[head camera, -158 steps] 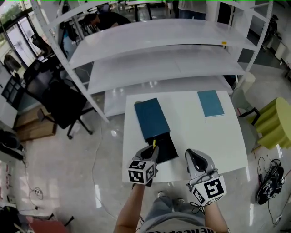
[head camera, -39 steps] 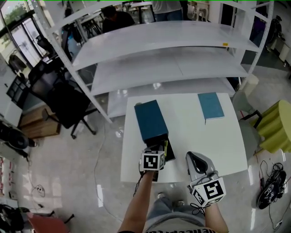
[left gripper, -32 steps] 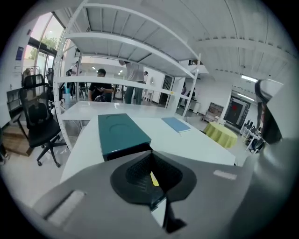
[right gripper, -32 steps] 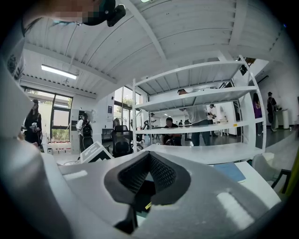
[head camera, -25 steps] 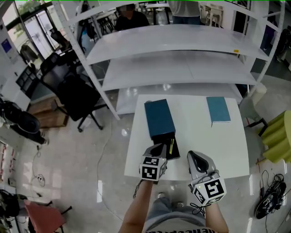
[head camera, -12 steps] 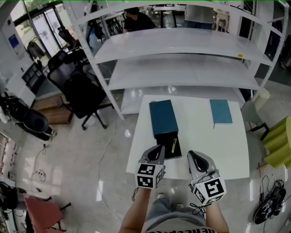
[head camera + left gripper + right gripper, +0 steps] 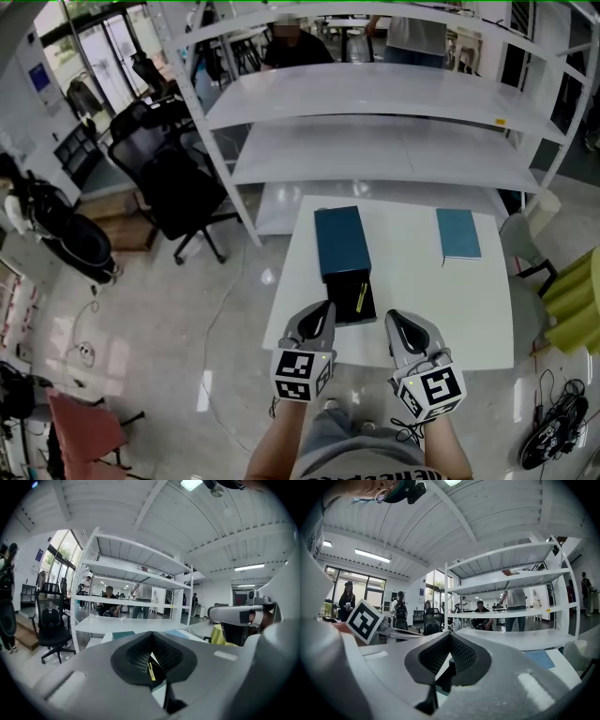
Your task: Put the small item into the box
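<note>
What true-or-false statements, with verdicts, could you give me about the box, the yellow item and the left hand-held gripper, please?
1. The yellow item lies in the black tray that sticks out of the blue box. True.
2. The left hand-held gripper holds the yellow item. False: its jaws are together with nothing between them, and the item lies in the tray.
3. A blue notebook lies on the table, apart from the box. True.
4. The box stands on a shelf. False: it lies on the white table.
</note>
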The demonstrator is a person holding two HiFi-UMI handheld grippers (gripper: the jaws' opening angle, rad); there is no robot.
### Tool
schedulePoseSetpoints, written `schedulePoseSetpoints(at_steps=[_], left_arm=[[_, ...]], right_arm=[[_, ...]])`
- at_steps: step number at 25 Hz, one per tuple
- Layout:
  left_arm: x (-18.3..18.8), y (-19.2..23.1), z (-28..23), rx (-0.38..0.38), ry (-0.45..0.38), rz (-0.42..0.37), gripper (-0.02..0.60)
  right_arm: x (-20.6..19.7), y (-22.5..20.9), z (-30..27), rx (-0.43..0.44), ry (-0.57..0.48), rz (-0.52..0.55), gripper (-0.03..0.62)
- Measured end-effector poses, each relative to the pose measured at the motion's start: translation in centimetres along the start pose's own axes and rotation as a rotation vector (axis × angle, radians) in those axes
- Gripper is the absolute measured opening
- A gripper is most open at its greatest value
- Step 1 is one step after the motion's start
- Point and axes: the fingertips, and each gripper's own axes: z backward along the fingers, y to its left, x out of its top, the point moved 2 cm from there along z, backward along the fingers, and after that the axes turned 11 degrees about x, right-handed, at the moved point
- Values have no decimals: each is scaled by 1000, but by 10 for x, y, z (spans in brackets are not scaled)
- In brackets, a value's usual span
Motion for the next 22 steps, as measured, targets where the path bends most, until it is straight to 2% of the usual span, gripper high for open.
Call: schedulePoseSetpoints(at_steps=[11,15,22], left_arm=[[20,-3,34,51,-114,-25,17],[24,-4,45,72,-138,-43,17],[30,-8,64,92,-179,-30,17]], right_arm=[[6,8,6,34,-13,14,2],[7,9,9,41,-22,11,2],[8,12,17,53,-23,20,2]])
